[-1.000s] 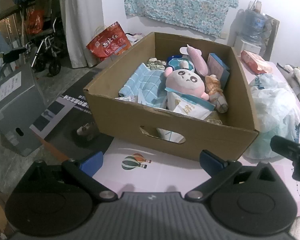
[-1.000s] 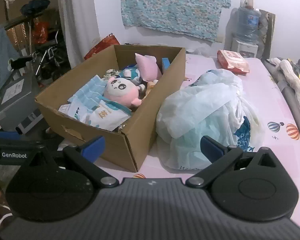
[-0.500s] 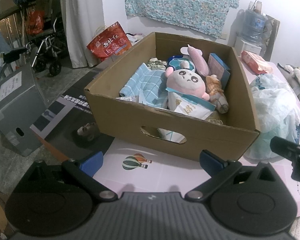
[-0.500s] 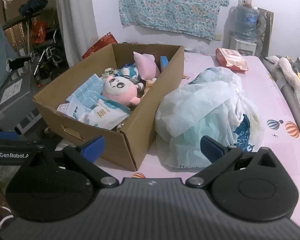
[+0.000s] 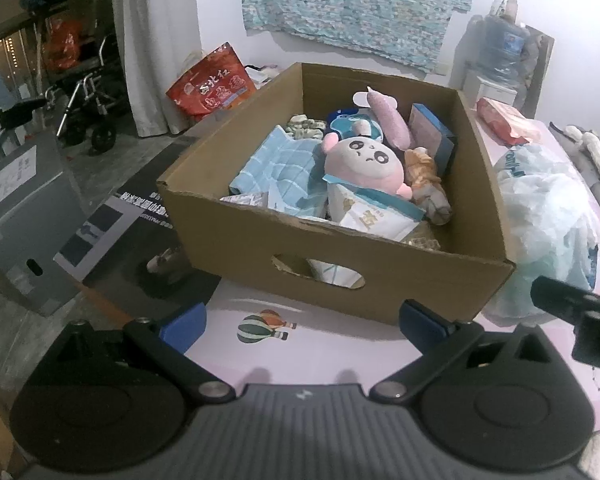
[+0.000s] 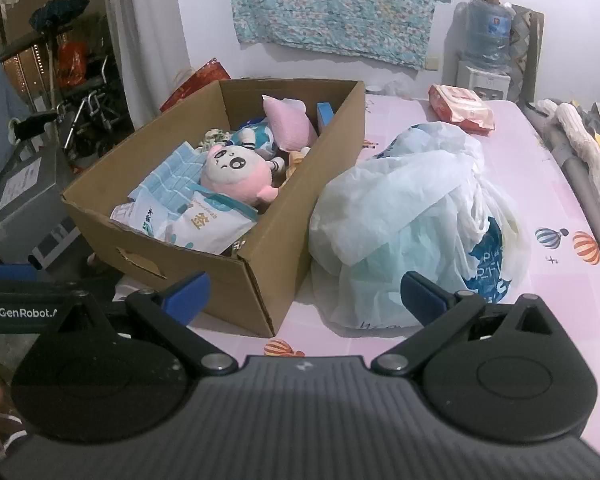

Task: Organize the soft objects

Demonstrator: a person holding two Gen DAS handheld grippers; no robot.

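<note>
Your cardboard box [image 6: 260, 264] already holds the pink plush [image 6: 236, 176]; the plastic bag [image 6: 412, 216] waits beside it, both jaws spread, empty.

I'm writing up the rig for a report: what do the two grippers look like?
Both match: the left gripper and right gripper each have a ribbed dark grey body, two round black discs, black linkage arms with silver pivot pins, and blue fingertips. White "GenRobot" lettering runs along the left gripper's black side, seen in the right wrist view. No cables or sleeves show.
</note>
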